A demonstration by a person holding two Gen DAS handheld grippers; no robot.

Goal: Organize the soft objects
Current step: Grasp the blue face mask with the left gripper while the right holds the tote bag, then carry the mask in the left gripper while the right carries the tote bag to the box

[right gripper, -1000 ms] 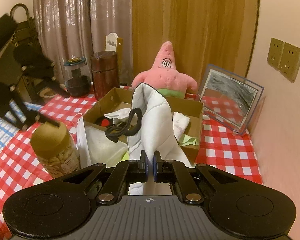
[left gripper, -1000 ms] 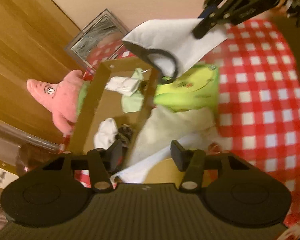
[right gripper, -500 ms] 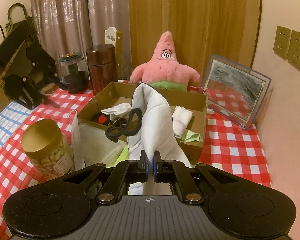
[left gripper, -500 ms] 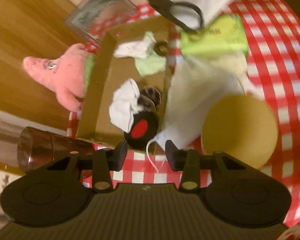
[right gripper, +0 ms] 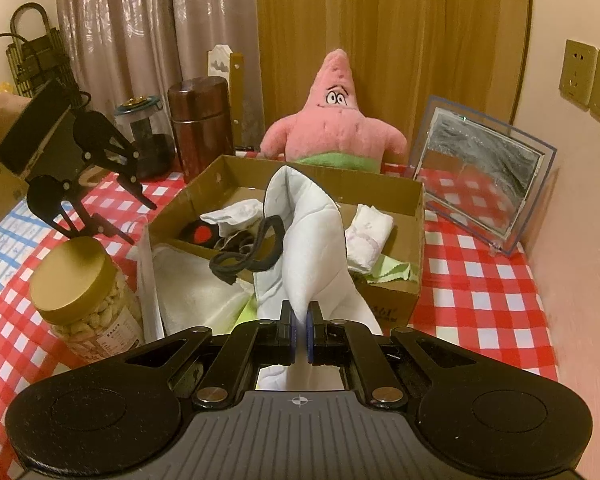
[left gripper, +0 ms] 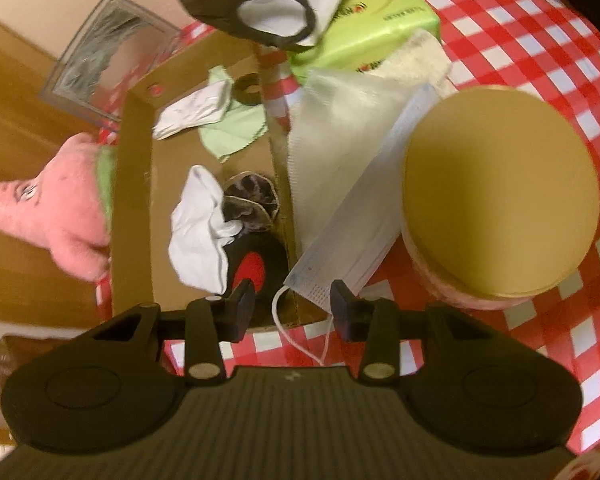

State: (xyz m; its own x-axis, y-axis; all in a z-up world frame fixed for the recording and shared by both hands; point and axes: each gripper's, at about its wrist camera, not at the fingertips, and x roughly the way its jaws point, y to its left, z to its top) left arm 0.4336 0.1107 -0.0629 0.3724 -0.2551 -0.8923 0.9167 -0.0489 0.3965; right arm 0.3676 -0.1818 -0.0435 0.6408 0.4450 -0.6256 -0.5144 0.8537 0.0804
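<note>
Cardboard box rim, mask corner overhanging

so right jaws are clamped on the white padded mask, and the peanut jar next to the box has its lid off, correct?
Not quite. The peanut jar has its gold lid on; the right wrist view shows it capping the jar, and the left wrist view looks down on it. The rest holds: the right gripper has its jaws clamped on the white padded mask, and the jar stands beside the cardboard box.
</note>
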